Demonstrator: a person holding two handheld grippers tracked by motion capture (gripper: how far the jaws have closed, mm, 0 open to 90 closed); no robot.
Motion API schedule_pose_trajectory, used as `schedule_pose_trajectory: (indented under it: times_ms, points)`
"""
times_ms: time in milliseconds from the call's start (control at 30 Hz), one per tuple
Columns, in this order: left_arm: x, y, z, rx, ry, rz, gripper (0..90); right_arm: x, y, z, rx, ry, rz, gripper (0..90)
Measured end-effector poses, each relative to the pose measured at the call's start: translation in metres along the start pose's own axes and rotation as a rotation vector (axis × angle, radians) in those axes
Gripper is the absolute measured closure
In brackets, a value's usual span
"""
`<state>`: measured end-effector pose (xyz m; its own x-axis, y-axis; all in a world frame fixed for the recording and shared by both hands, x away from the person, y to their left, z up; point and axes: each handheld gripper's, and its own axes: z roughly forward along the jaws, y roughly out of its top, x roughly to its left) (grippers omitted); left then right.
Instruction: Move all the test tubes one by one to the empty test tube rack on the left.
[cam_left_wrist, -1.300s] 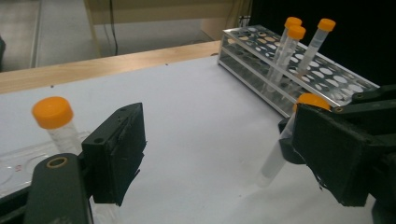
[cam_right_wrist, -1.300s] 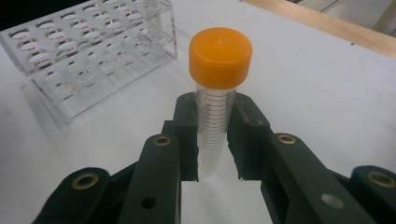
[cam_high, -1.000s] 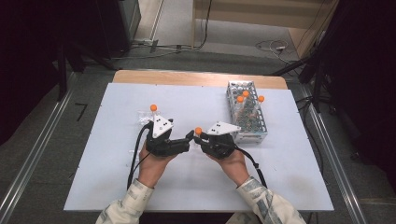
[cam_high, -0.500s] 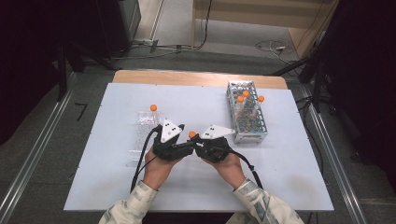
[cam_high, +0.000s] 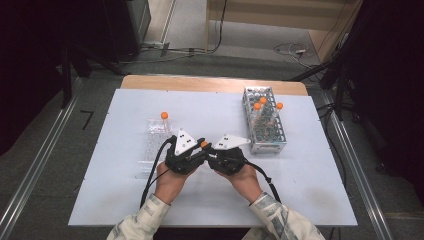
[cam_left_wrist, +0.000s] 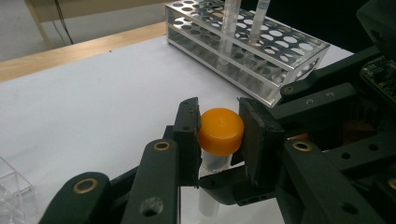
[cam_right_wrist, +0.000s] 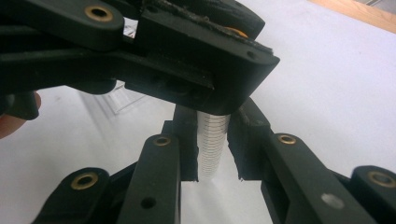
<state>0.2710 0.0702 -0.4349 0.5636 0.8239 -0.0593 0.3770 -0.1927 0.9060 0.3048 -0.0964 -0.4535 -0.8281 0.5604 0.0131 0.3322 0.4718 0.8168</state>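
One small tube is held by two grippers near the middle of the white surface (cam_high: 125, 200).

The orange cap (cam_left_wrist: 221, 130) is squeezed by the left gripper (cam_left_wrist: 219, 140), whose jaws have just been closing on it. The clear tube (cam_right_wrist: 212, 144) is clamped by the right gripper (cam_right_wrist: 212, 149). The metal rack (cam_high: 264, 122) is seen at 2 o'clock from the grippers, the clear rack (cam_high: 152, 142) at 9 o'clock.

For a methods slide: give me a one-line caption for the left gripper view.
Left gripper clamps the orange screw cap of a clear plastic tube; perforated metal rack behind.
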Motion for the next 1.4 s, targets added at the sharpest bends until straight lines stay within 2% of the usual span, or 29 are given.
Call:
schedule_pose_trajectory:
  times_ms: [100, 200, 300, 400, 500, 667, 1000, 1300, 1400]
  points:
    - [0.001, 0.000, -0.001, -0.002, -0.001, -0.008, 70.0, 0.000, 0.000, 0.000, -0.004, 0.002, 0.001, 70.0]
    - [0.004, 0.001, -0.003, -0.009, 0.007, -0.015, 70.1, -0.001, 0.001, 0.000, -0.003, 0.018, 0.009, 48.2]
    - [0.009, 0.003, -0.007, -0.022, 0.021, -0.032, 70.1, -0.002, 0.001, -0.001, -0.008, 0.013, 0.031, 31.0]
    - [0.017, 0.008, -0.014, -0.045, 0.041, -0.054, 70.2, -0.005, 0.002, -0.002, -0.016, 0.003, 0.061, 24.3]
    - [0.025, 0.012, -0.020, -0.061, 0.055, -0.066, 70.2, -0.007, 0.002, -0.003, -0.018, -0.003, 0.070, 22.9]
    - [0.036, 0.019, -0.027, -0.049, 0.097, -0.084, 70.2, -0.008, 0.002, -0.003, -0.014, -0.007, 0.072, 22.9]
    - [0.064, 0.029, -0.038, -0.097, 0.150, -0.138, 70.2, -0.008, 0.001, -0.004, -0.003, -0.019, 0.074, 23.0]
    - [0.078, 0.041, -0.045, -0.126, 0.201, -0.144, 70.1, -0.010, 0.002, -0.008, -0.013, -0.023, 0.080, 23.5]
    - [0.086, 0.043, -0.049, -0.126, 0.238, -0.151, 70.2, -0.011, 0.001, -0.009, -0.011, -0.025, 0.083, 23.7]
